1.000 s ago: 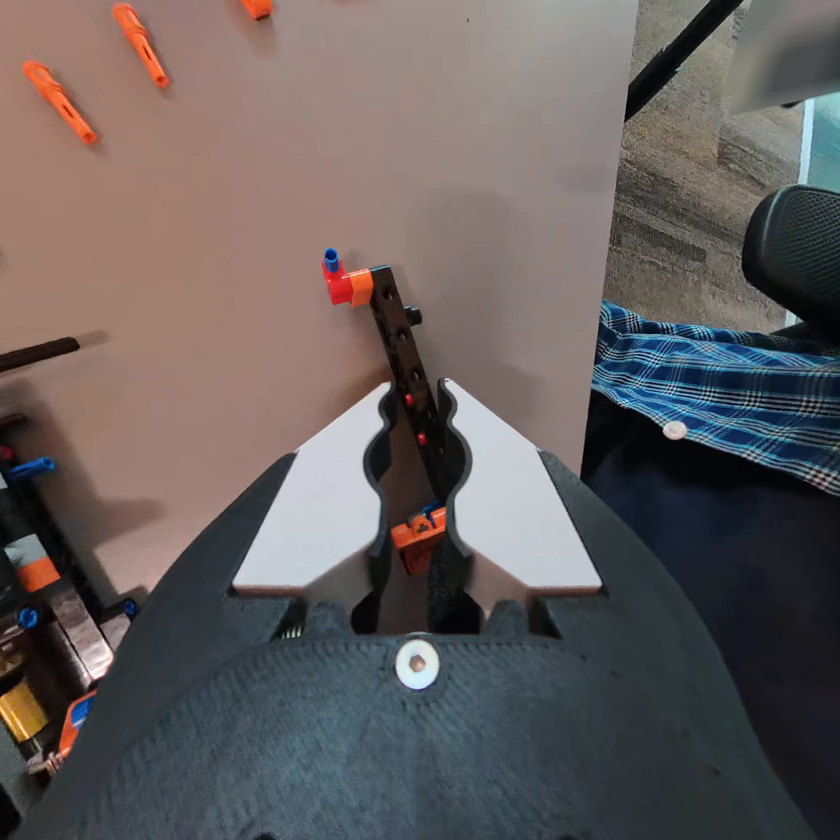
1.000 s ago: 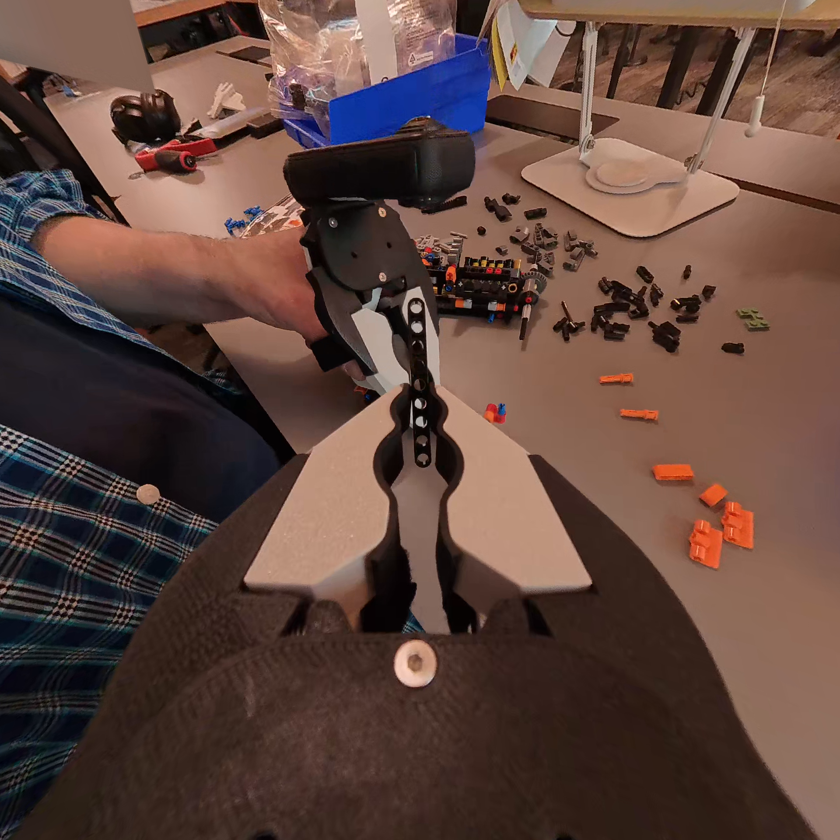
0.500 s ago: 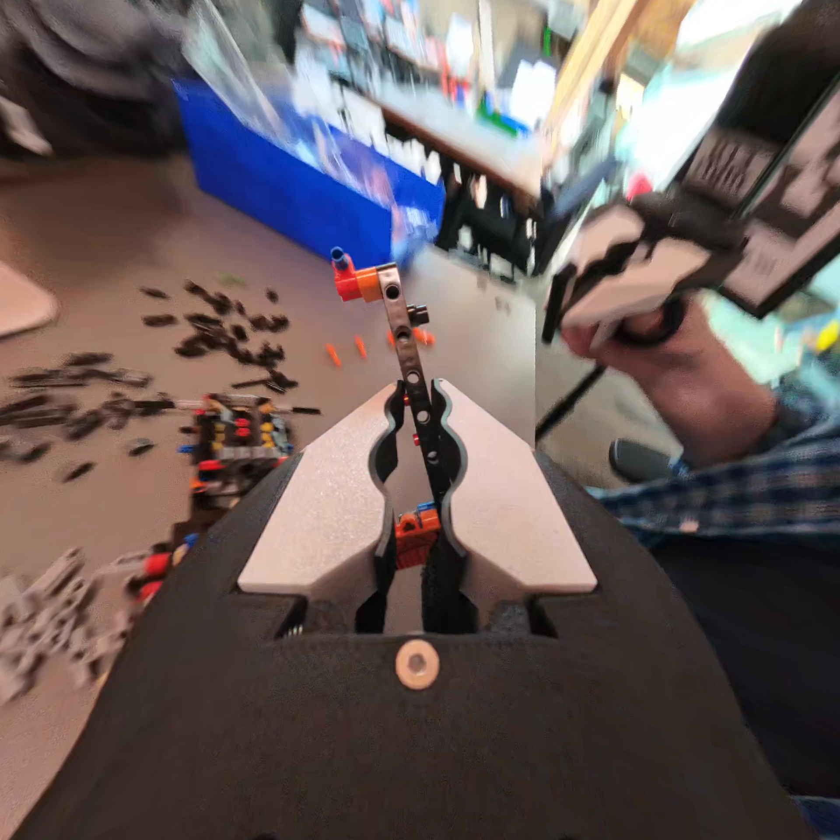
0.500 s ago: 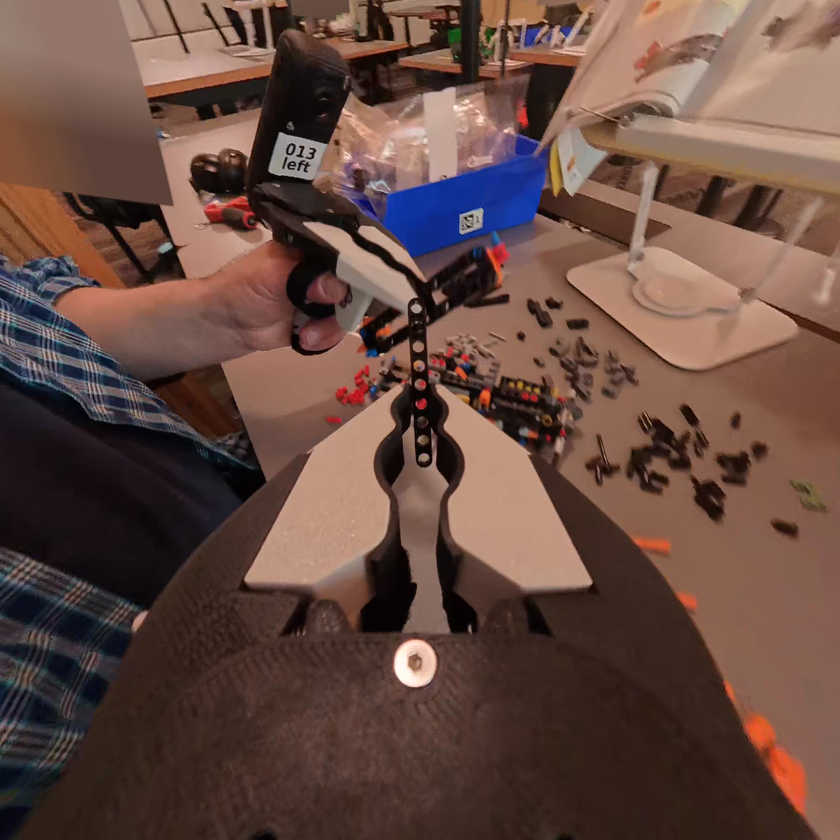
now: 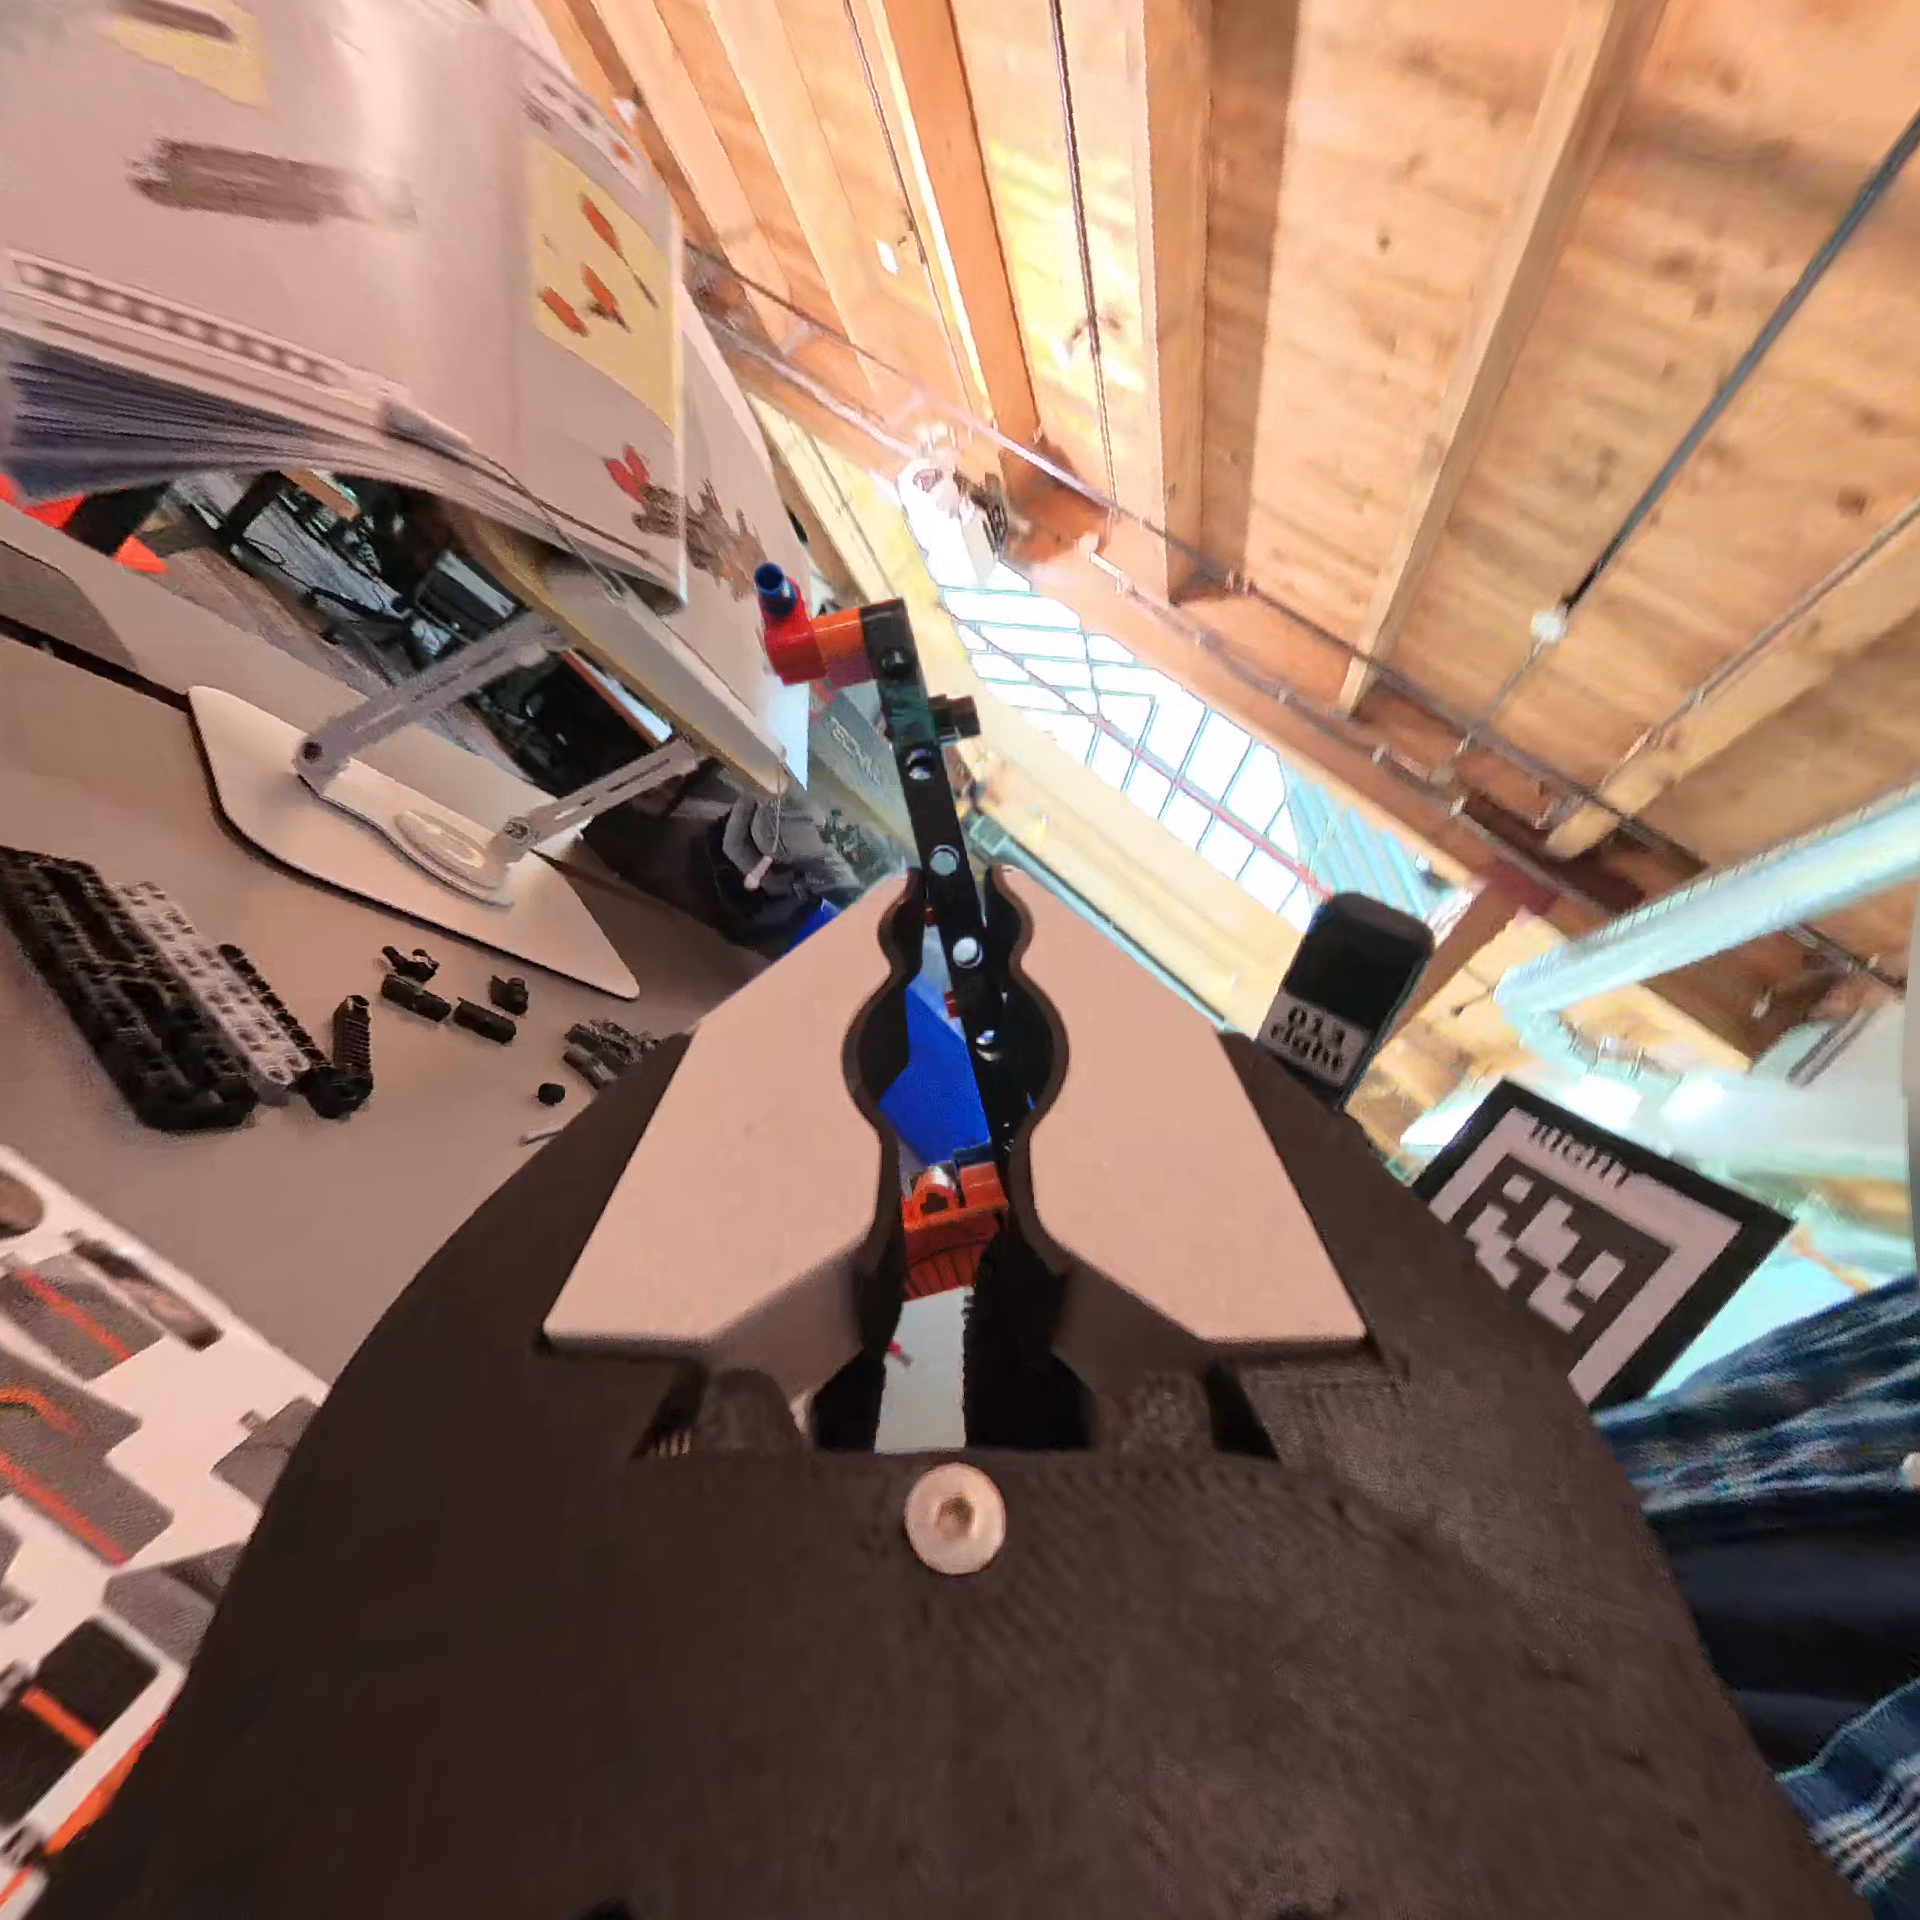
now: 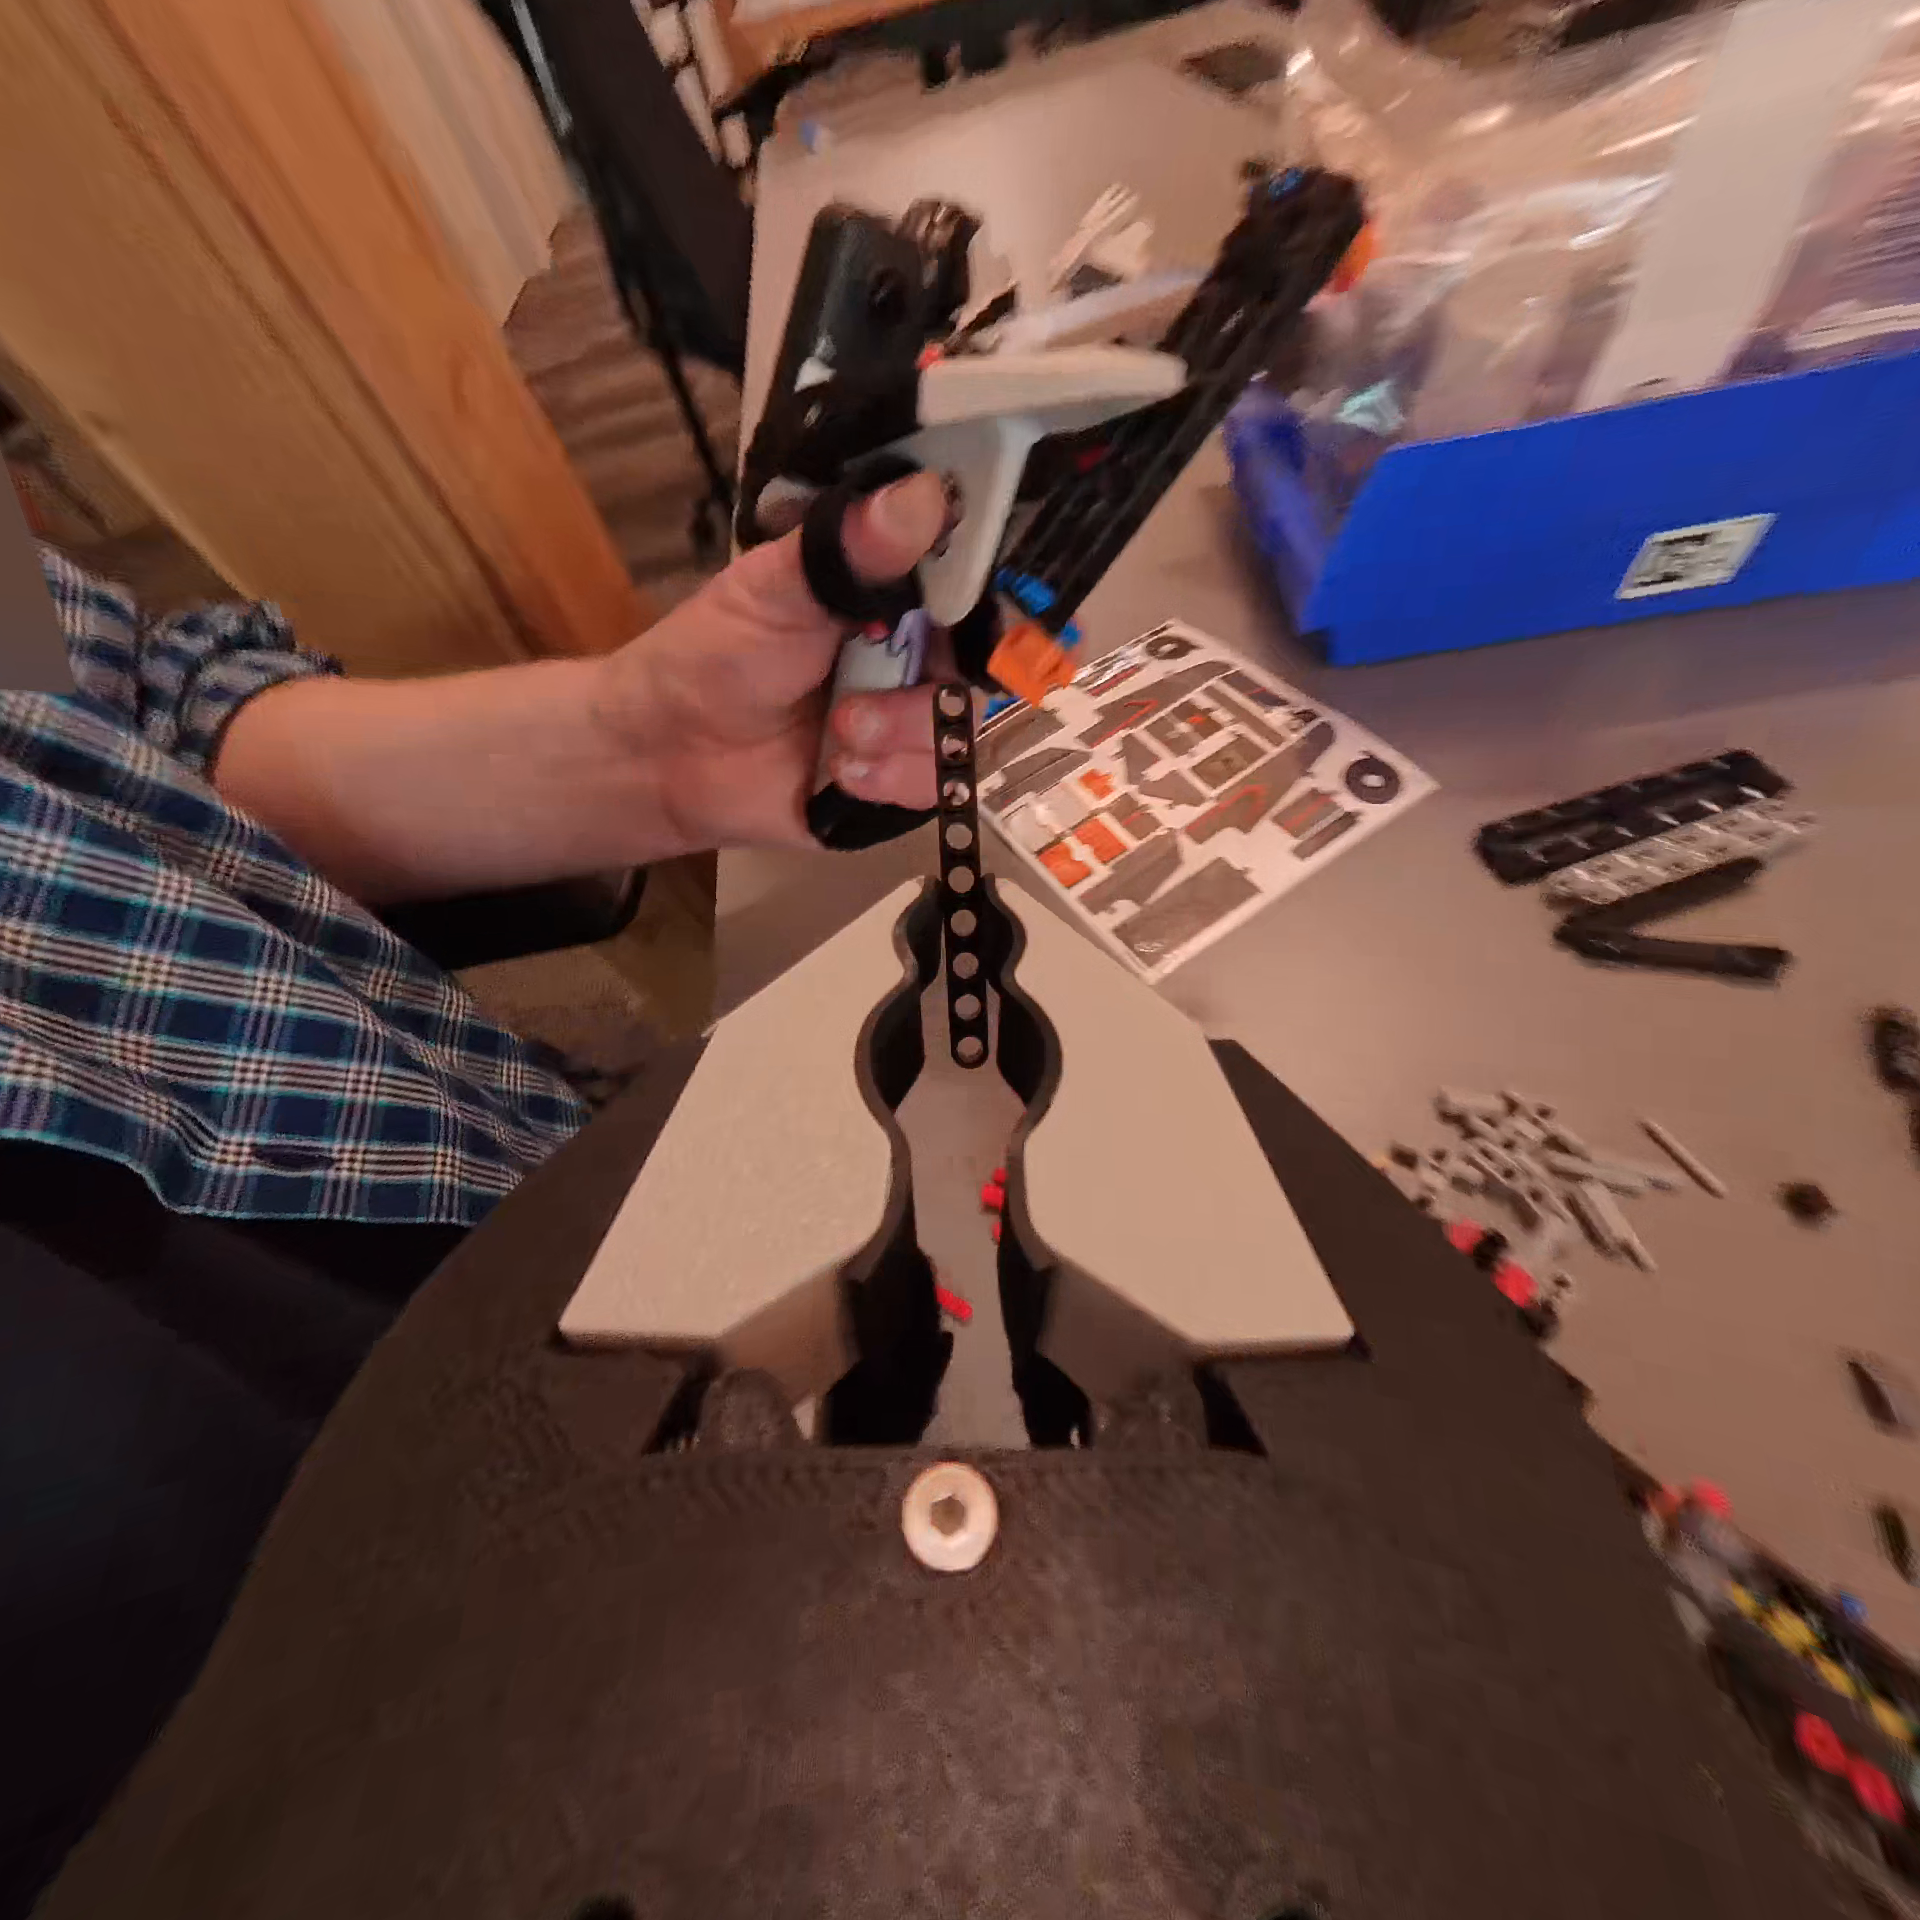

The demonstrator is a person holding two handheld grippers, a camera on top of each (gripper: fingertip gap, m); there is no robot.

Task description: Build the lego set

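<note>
My left gripper (image 5: 951, 899) is shut on a long black beam assembly (image 5: 935, 821). The assembly points up toward the ceiling, with an orange and red connector (image 5: 816, 642) and a blue pin at its tip. An orange piece (image 5: 951, 1216) sits low between the fingers. My right gripper (image 6: 961, 904) is shut on a thin black beam with holes (image 6: 954, 810), held upright in the air. In the right wrist view a hand (image 6: 748, 727) holds the left gripper (image 6: 1174, 332) just beyond this beam. The two held pieces are apart.
An instruction booklet (image 5: 416, 260) rests on a white stand (image 5: 416, 831). A sticker sheet (image 6: 1195, 800), a black and grey assembly (image 6: 1642, 831), loose grey pieces (image 6: 1538, 1174) and a blue bin (image 6: 1610, 520) lie on the grey table (image 6: 1403, 1039). The table edge is at the left. There is about 12 cm between the tips of the two grippers.
The left gripper has tilted up from facing the table to facing the ceiling, still holding its assembly. The right gripper has swung toward the left one, and the left gripper now appears closer.
</note>
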